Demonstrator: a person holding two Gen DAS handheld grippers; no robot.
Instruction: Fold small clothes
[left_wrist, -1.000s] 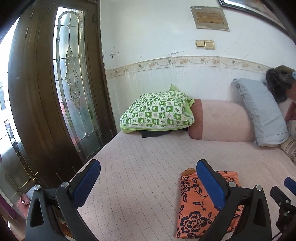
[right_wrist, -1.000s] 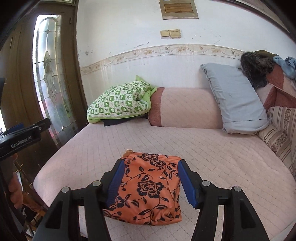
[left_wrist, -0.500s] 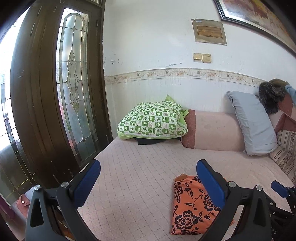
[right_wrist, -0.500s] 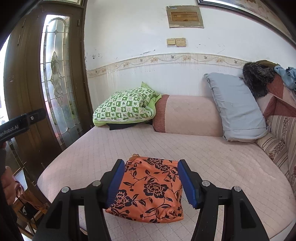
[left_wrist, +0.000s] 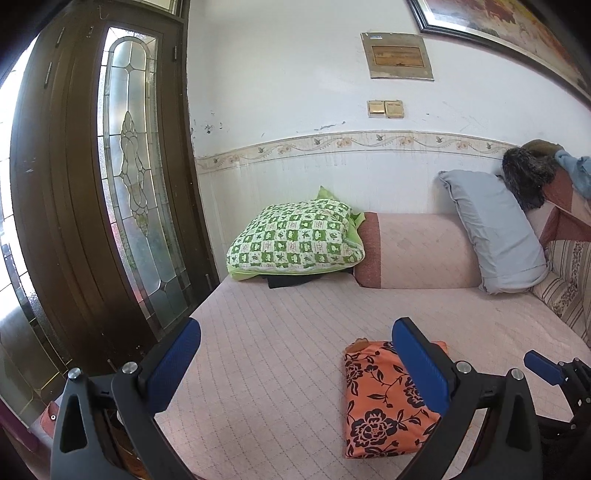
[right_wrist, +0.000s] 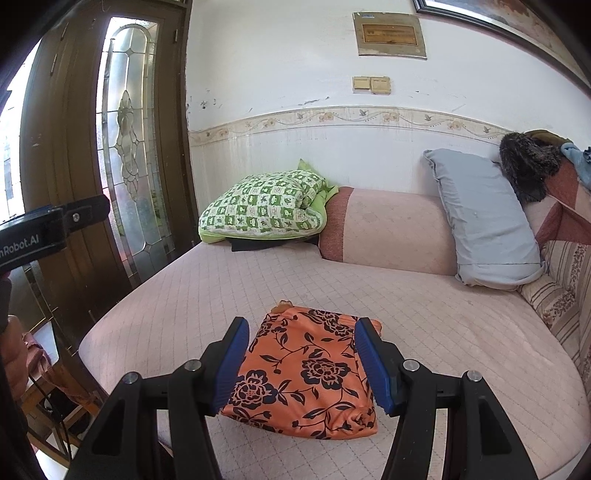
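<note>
Both grippers are held above a pink quilted bed (right_wrist: 424, 317) on which a folded orange garment with a black flower print (right_wrist: 306, 373) is laid flat. Seen from the right wrist camera, the right gripper (right_wrist: 301, 363) is poised over the garment with its blue pads spread apart, one pad lined up with each side edge of the cloth; nothing is pinched between them, and the pads appear to be clear of the fabric. Seen from the left wrist camera, the left gripper (left_wrist: 295, 369) is spread wide and empty, held to the left of the garment (left_wrist: 384, 402), over bare quilt. The garment is placed near the bed's front edge, roughly midway across it, with its near hem slightly bunched. A broad stretch of uncovered quilt is left between the garment and the far end of the bed, where a green checked pillow (right_wrist: 262, 210), a pink bolster (right_wrist: 391, 232) and a grey pillow (right_wrist: 484, 221) are lined up against the white wall. The bed's left edge is bordered by a dark wooden door with leaded glass (left_wrist: 136, 206), and striped cushions (right_wrist: 565, 291) are stacked along the right side. Part of a hand (right_wrist: 13, 362) is glimpsed at the far left of the right wrist view.
</note>
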